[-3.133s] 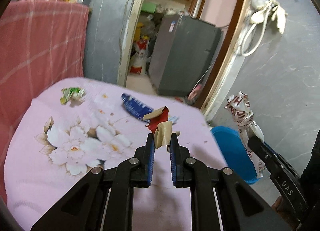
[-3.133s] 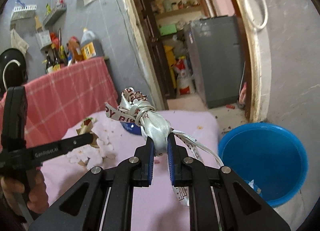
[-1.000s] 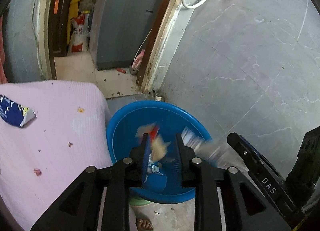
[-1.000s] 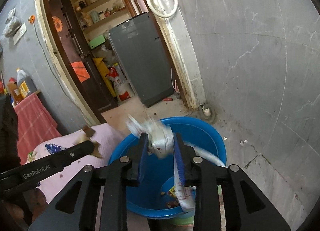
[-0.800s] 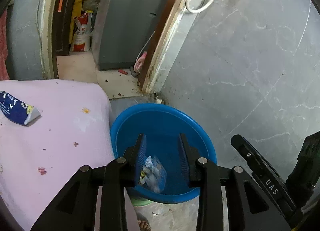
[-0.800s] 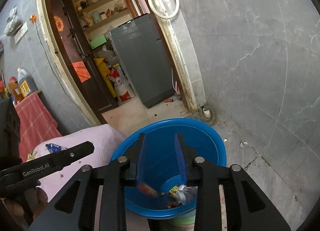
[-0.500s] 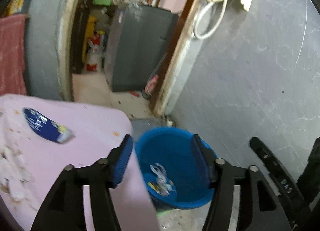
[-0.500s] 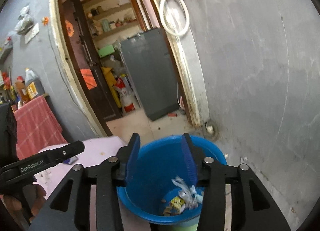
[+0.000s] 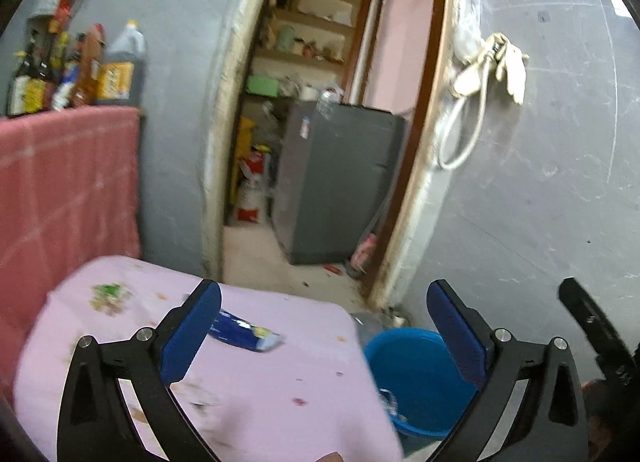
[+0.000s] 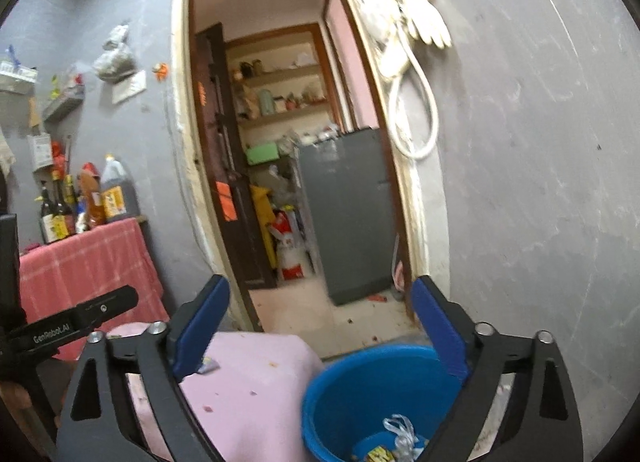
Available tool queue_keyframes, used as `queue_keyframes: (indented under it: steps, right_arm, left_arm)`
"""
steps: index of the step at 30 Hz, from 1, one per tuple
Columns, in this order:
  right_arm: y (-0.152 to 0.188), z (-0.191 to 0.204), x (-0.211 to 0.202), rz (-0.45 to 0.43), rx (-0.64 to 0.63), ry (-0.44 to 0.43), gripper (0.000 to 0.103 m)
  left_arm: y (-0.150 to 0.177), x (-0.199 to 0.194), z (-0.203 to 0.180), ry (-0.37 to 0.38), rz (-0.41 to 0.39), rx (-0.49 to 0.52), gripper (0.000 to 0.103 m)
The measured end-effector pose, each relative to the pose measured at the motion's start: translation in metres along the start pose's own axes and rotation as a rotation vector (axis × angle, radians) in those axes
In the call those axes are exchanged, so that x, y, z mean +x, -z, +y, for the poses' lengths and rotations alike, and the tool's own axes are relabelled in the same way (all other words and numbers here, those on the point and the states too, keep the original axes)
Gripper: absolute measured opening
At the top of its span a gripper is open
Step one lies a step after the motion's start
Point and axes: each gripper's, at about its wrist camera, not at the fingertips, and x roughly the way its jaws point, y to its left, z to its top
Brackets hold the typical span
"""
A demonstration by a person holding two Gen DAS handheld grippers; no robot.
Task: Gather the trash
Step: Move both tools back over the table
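A blue bucket (image 9: 416, 374) stands on the floor right of the pink-clothed table (image 9: 260, 390); it also shows in the right wrist view (image 10: 360, 390), with a knotted ribbon scrap (image 10: 402, 436) and other wrappers at its bottom. A blue snack wrapper (image 9: 244, 334) and a green crumpled wrapper (image 9: 108, 294) lie on the table. My left gripper (image 9: 324, 326) is wide open and empty, raised above the table's right edge. My right gripper (image 10: 320, 322) is wide open and empty, above the bucket.
An open doorway (image 9: 320, 141) leads to a grey fridge (image 9: 336, 181) and shelves. A red-clothed counter (image 9: 68, 181) with bottles (image 9: 80, 69) stands at left. A grey wall (image 9: 540, 181) with a hanging hose is at right. Crumbs dot the tablecloth.
Both grippers dropped their trash into the bucket, opened wide, and have lifted and tilted up. The left view has swung back toward the table.
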Motion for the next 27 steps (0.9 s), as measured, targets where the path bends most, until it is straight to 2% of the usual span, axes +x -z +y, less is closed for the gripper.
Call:
queue_keyframes:
  steps: [13,27]
  right_arm:
    - [-0.007,0.083,-0.004,-0.093,-0.043,-0.156,0.103]
    - [-0.001,0.157,0.011,-0.097,-0.076,-0.279,0.103]
  left_arm:
    - [-0.006,-0.069,0.061,-0.173,-0.134,0.053,0.102]
    - [-0.008,-0.104,0.129,-0.303,-0.194,0.026,0.102]
